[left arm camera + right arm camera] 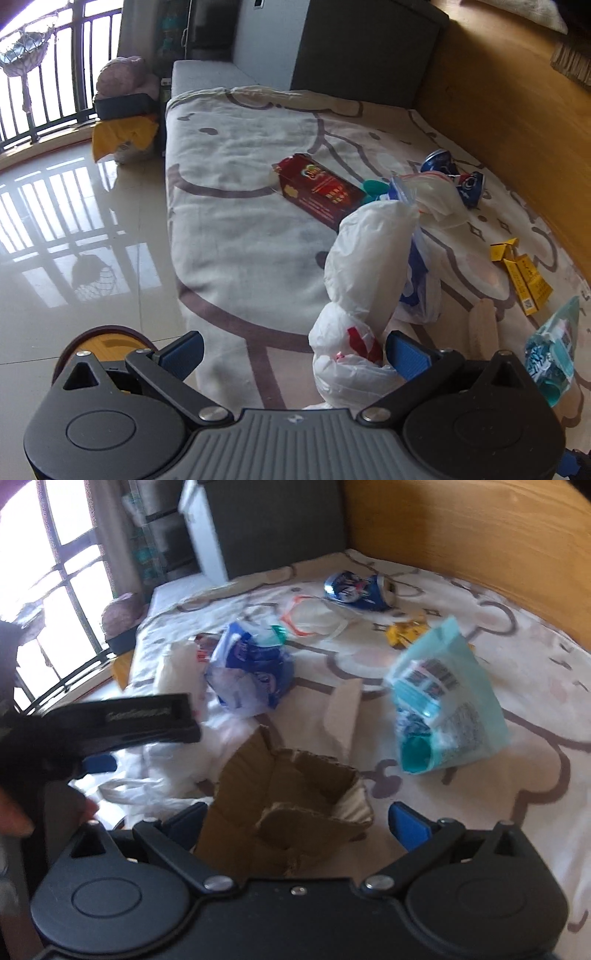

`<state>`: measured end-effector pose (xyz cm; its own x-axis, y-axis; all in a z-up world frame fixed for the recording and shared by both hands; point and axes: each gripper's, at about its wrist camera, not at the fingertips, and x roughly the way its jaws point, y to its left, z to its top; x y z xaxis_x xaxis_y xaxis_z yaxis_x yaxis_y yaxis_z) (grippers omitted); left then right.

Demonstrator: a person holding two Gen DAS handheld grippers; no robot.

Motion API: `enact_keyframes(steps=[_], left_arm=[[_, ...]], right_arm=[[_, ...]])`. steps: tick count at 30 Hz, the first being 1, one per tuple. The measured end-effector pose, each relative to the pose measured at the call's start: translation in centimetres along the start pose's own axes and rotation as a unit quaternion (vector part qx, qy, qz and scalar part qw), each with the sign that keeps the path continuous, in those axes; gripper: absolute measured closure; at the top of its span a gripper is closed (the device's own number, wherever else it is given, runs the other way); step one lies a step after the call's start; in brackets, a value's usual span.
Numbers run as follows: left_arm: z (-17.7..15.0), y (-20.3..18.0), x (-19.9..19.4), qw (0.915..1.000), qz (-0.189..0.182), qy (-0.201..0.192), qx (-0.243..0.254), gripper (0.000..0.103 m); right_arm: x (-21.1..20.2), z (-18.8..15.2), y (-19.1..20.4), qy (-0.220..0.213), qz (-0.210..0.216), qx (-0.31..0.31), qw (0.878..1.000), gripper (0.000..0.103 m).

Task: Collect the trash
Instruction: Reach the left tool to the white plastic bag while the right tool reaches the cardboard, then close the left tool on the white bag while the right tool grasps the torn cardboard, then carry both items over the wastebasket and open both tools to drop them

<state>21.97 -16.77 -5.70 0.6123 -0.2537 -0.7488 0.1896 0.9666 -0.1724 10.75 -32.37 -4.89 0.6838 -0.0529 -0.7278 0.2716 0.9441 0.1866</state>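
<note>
Spreading my right gripper (295,821) wide, I hover it over the torn cardboard box (284,805), whose crumpled flaps sit between the blue pads without either one touching, so nothing is gripped yet; I judge the wide opening is there because the box is bulky and needs room on both sides. My left gripper (291,352) is likewise open, with the white plastic bag (365,266) bunched up against the inner face of its right pad (408,352), though I cannot tell whether the bag merely leans there. The bag looks like the collection sack, kept close so scraps have a short trip. Farther out on the patterned blanket (240,177) lies the remaining trash: a teal snack pouch (439,709) just beside the box, a blue-printed plastic wrapper (251,675), a red carton (317,188), yellow packets (524,277), and a crushed blue can (358,589) near the wooden headboard (480,528). Most pieces are still scattered, so collection seems barely begun.
</note>
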Motion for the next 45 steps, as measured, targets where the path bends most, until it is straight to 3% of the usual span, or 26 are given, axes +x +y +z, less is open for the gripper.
enact_keyframes(steps=[4,9,14,23,29,36,45], left_arm=[[0.0,-0.5,-0.1,0.9998,-0.016,-0.007,0.011,0.011],[-0.1,-0.7,-0.2,0.9993,-0.035,-0.003,0.01,0.034],[-0.2,-0.7,-0.9,0.9987,-0.049,-0.01,0.009,0.059],[-1.1,-0.6,-4.7,0.9975,-0.056,-0.036,0.021,0.06],[-1.2,1.4,-8.6,0.9964,-0.048,-0.063,0.029,0.06],[-1.5,7.0,-11.7,0.9973,0.005,-0.072,0.01,0.06],[-1.5,14.5,-14.0,0.9947,0.063,-0.075,-0.033,0.06]], right_arm=[[-0.4,0.0,-0.2,-0.008,0.007,0.009,1.0,0.014],[-1.2,0.0,0.0,-0.011,0.01,0.001,1.0,0.035],[-1.9,-0.1,-0.7,-0.009,0.012,0.011,1.0,0.043],[-3.8,-0.4,0.0,-0.031,-0.006,-0.01,0.999,0.044],[-5.4,0.3,0.8,-0.055,-0.007,-0.017,0.998,0.044],[-6.4,1.4,4.3,-0.081,0.019,-0.04,0.996,0.044],[-4.7,2.7,11.7,-0.08,0.052,-0.099,0.99,0.044]])
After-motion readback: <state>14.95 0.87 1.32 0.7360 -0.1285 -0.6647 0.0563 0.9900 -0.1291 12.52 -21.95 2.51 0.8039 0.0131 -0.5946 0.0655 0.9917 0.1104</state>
